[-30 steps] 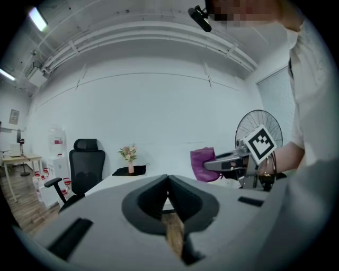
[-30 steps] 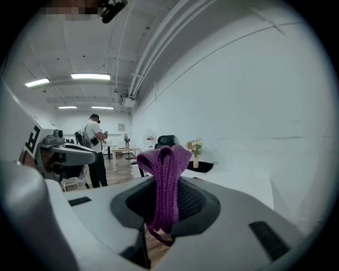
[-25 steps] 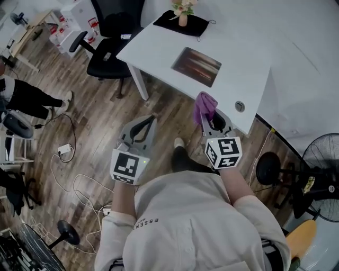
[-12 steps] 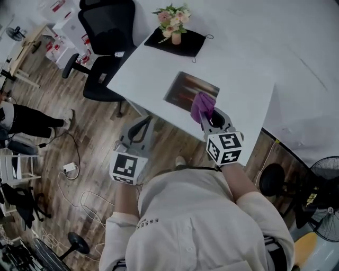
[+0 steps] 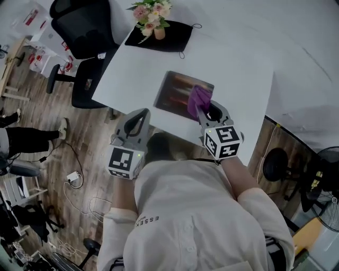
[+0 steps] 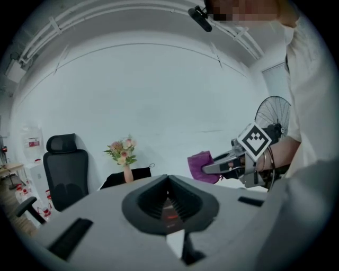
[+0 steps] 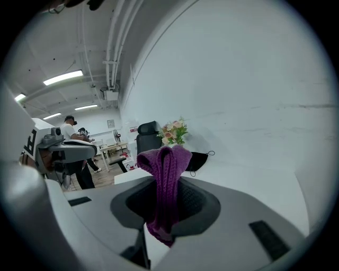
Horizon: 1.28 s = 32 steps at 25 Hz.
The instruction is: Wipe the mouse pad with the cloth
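- The cloth (image 5: 197,99) and the right gripper (image 5: 205,112) cover the mouse pad (image 5: 174,92) at its corner nearest the surface's (image 5: 238,69) front edge.
- Whether the cloth touches the mouse pad cannot be told from above.
- In the right gripper view the cloth's (image 7: 164,180) lower end is hidden between the jaws.
- The mouse pad's print is too blurred to make out.
- The top edge of the head view cuts off the chair (image 5: 85,21) and the flowers (image 5: 151,10) at the surface's far corner.
- The left edge cuts off a person (image 5: 21,140); only the legs show.

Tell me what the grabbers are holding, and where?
The right gripper pinches the purple cloth by its bunched middle; the left gripper holds nothing.
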Motion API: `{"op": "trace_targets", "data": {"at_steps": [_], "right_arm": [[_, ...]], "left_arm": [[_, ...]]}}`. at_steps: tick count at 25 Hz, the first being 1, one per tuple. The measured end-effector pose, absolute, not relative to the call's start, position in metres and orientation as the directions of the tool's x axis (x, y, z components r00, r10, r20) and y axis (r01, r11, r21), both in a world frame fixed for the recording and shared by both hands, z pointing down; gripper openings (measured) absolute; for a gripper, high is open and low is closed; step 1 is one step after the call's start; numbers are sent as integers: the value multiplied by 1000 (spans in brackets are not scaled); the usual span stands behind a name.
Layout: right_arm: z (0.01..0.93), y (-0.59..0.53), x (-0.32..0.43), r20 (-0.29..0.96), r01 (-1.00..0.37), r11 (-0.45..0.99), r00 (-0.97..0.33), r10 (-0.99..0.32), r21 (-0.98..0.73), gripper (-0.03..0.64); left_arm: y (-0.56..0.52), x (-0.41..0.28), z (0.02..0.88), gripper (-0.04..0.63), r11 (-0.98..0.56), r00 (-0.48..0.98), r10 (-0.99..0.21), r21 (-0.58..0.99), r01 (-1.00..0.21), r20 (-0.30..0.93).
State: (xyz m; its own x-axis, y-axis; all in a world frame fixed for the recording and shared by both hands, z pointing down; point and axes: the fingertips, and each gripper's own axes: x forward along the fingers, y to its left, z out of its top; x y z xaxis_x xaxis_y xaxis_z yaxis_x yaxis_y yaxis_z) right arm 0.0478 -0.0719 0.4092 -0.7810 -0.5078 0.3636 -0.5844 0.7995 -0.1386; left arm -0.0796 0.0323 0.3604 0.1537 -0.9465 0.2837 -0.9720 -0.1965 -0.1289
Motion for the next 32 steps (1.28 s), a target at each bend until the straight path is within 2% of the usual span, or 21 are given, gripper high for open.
{"op": "trace_targets", "data": {"at_steps": [7,14,24,32], "right_arm": [[422,-113,18,410,-663,732,-717,-563,-155,91],[464,-133,-22,535,-742,649,-622,-571,-170,91],[522,-151,-89,683,-768,608,-554,-477,-198,91],[564,-159,-118,761,-756,611,-534,-369,-235,91]], "left_arm": [[-41,-103,370,2,-371,328,-897,-100,-923,297],[-92,-136,395,2,-532,497,-806,-24,-847,323],[-136,-183,422,2,-651,636,-710,64,-757,303],[-153,-203,440,2,-652,647,-694,105,-751,314]]}}
